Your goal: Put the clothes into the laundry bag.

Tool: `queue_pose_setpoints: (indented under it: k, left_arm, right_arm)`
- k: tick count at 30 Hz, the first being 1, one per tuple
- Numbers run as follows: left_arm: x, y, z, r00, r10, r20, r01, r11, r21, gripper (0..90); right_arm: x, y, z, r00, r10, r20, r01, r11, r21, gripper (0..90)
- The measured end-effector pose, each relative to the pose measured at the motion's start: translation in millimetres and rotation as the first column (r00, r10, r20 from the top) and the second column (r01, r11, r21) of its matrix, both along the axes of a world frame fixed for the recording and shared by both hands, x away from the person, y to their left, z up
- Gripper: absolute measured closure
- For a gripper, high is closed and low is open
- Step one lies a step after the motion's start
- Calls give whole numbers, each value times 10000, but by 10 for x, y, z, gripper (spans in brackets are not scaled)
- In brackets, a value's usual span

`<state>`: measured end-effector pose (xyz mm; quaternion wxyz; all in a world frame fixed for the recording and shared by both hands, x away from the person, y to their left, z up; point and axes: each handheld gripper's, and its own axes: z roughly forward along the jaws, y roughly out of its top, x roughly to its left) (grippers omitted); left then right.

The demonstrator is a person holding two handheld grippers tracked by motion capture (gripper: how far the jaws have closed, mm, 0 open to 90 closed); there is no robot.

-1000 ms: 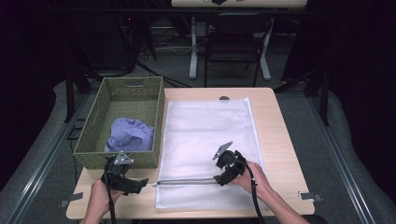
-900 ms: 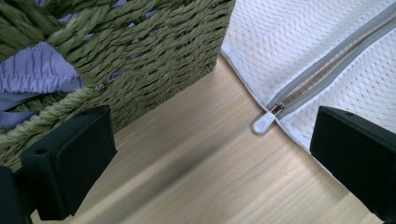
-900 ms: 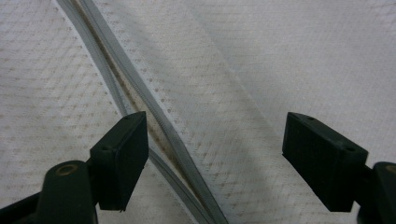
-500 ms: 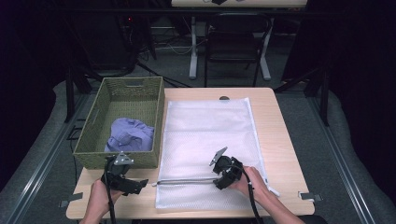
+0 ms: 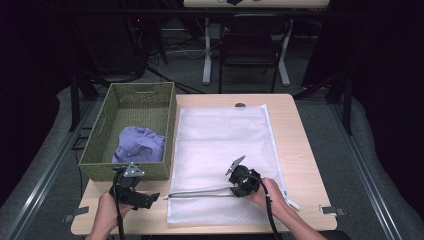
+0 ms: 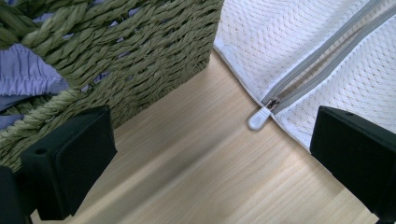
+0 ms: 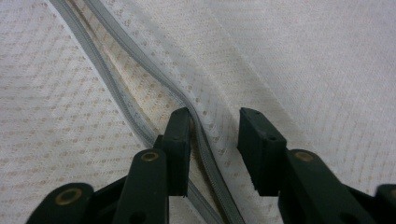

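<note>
Apparently, one white mesh bag is laid flat across the centre of the table so that its single grey zipper, partly opened along the lower edge, can be reached from both ends. At lower centre of the high view the right gripper is held part-open, one jaw set inside the zipper gap and one on the mesh, presumably to lift the upper lip. At lower left the left gripper is held wide and empty beside the zipper pull; one green basket holding one purple cloth is placed at the left, probably for loading.
</note>
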<state>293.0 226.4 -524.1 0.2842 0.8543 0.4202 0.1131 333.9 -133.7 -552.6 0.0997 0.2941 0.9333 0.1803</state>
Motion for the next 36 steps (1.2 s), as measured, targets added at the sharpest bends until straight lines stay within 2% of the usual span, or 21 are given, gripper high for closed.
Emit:
queue_pose_setpoints:
  k: [2, 5, 10, 11, 12, 13, 14, 18, 21, 26, 27, 29, 30, 31, 33, 36]
  left_arm:
    - [0, -1, 0, 10000, -5, -1, 5, 10000, -3, 2]
    - [-1, -4, -1, 10000, -46, -21, 46, 10000, -9, 2]
    - [4, -9, -3, 10000, -77, -33, 77, 10000, 2, 2]
    - [7, -11, -5, 10000, -87, -35, 87, 10000, 32, 2]
    - [7, -11, -5, 10000, -87, -35, 87, 10000, 32, 2]
    - [4, -13, -5, 9999, -94, -40, 94, 9999, 61, 2]
    - [4, -13, -5, 9999, -101, -42, 101, 9999, 72, 2]
    - [3, -7, -6, 10000, -62, -31, 62, 10000, 35, 2]
    - [-3, -5, -3, 10000, -55, -48, 55, 10000, 44, 2]
    - [-15, -10, 6, 10000, -77, 3, 77, 10000, 51, 2]
    - [-15, -10, 8, 10000, -78, 12, 78, 9999, 64, 2]
    - [-18, -2, 18, 10000, -70, -66, 69, 9999, -112, 2]
    - [-34, 15, 44, 9999, -36, -157, 28, 9988, -490, 1]
    - [-34, 15, 44, 9999, -36, -157, 28, 9988, -490, 1]
    - [-79, 19, 108, 9999, -46, -107, 37, 9969, -790, 1]
    - [-116, -8, 177, 9999, -132, -10, 131, 9966, -811, 1]
  right_arm:
    - [-4, 16, -3, 9998, 186, 37, -186, 9998, 8, 728]
    - [0, 31, -8, 9994, 318, 167, -318, 9995, -48, 759]
    - [12, 50, -12, 9995, 328, 16, -328, 9993, 151, 740]
    - [29, 59, -17, 9993, 327, -161, -321, 9989, 351, 760]
    - [29, 59, -17, 9993, 327, -161, -321, 9989, 351, 760]
    - [34, 84, -18, 9991, 419, -64, -418, 9988, 239, 853]
    - [30, 99, -21, 9988, 489, 61, -490, 9986, 185, 870]
    - [24, 131, -18, 9979, 643, 125, -643, 9979, 1, 882]
    - [30, 109, -15, 9991, 422, 104, -424, 9990, 156, 887]
    - [31, 82, 52, 9987, 315, 392, -334, 9983, 484, 887]
    - [25, 62, 107, 9984, 196, 536, -232, 9975, 672, 886]
    - [26, 40, 152, 9975, 150, 692, -208, 9962, 846, 887]
    - [22, 31, 170, 9971, 127, 746, -193, 9959, 884, 887]
    - [15, 25, 183, 9972, 61, 739, -132, 9953, 961, 887]
    - [12, 13, 208, 9968, 125, 795, -203, 9949, 987, 887]
    - [8, 2, 243, 9964, 65, 848, -165, 9930, 1173, 887]
